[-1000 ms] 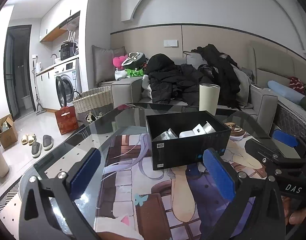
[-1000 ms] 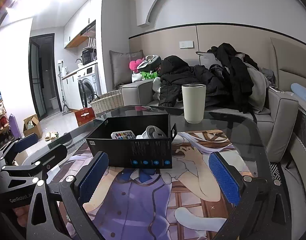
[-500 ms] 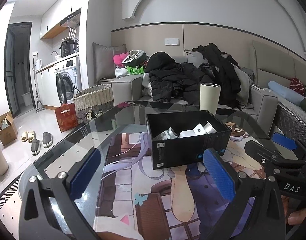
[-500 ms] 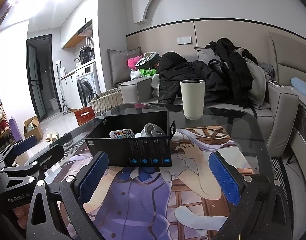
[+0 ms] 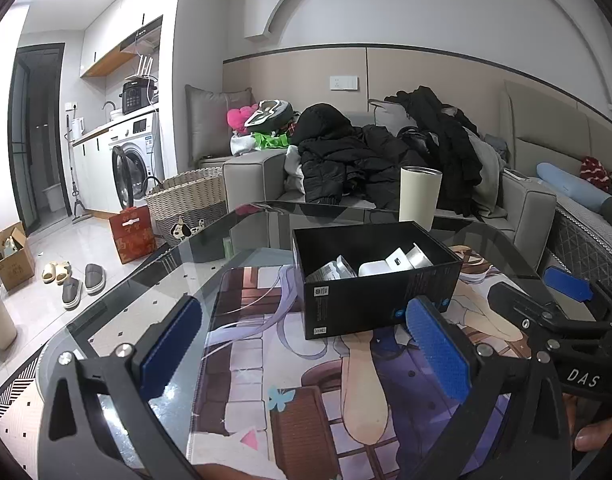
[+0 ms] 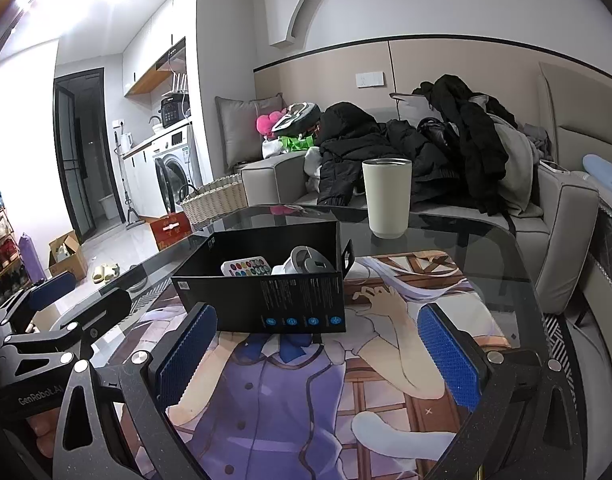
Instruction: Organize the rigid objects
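Note:
A black open box point(image 5: 378, 292) stands on the printed mat on the glass table; it also shows in the right wrist view point(image 6: 265, 292). Inside lie white and silver items point(image 5: 386, 266), a white remote with coloured buttons point(image 6: 245, 268) and a white-grey device point(image 6: 306, 265). My left gripper point(image 5: 301, 344) is open and empty, just in front of the box. My right gripper point(image 6: 318, 356) is open and empty, also short of the box. Each gripper shows at the edge of the other's view.
A cream tumbler point(image 5: 420, 202) stands on the glass table point(image 5: 145, 292) behind the box, also in the right wrist view point(image 6: 387, 202). A sofa piled with dark clothes point(image 5: 378, 160) lies beyond. A wicker basket point(image 5: 185, 200) and red bag point(image 5: 131, 234) stand on the floor at left.
Both views have shifted only slightly; both grippers stay open and empty in front of the box. Nothing on the table has moved.

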Available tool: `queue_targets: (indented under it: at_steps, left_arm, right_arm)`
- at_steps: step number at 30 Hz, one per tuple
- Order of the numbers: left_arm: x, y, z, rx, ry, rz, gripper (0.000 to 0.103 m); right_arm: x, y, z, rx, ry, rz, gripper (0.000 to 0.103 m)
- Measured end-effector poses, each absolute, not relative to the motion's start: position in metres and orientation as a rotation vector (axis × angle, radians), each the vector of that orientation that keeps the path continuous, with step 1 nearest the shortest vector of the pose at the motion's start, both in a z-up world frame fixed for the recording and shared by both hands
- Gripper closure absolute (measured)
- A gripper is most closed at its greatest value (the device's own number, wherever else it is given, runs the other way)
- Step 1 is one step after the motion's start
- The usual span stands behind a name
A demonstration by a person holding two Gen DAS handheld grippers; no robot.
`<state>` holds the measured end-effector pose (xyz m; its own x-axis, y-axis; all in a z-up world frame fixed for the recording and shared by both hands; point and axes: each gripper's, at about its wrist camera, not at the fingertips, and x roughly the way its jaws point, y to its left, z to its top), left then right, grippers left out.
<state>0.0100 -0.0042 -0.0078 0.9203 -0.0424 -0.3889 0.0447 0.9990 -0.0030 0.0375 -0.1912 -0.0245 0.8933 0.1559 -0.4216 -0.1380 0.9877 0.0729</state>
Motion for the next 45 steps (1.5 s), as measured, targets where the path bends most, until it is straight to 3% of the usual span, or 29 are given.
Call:
queue_targets:
  at_steps: [45]
  left_arm:
    - [0.0116, -0.0079, -0.0061, 0.002, 0.406, -0.040, 0.000]
  right_arm:
    - [0.0385, -0.1901, -0.0235, 0.042, 0.442, 0.155, 0.001]
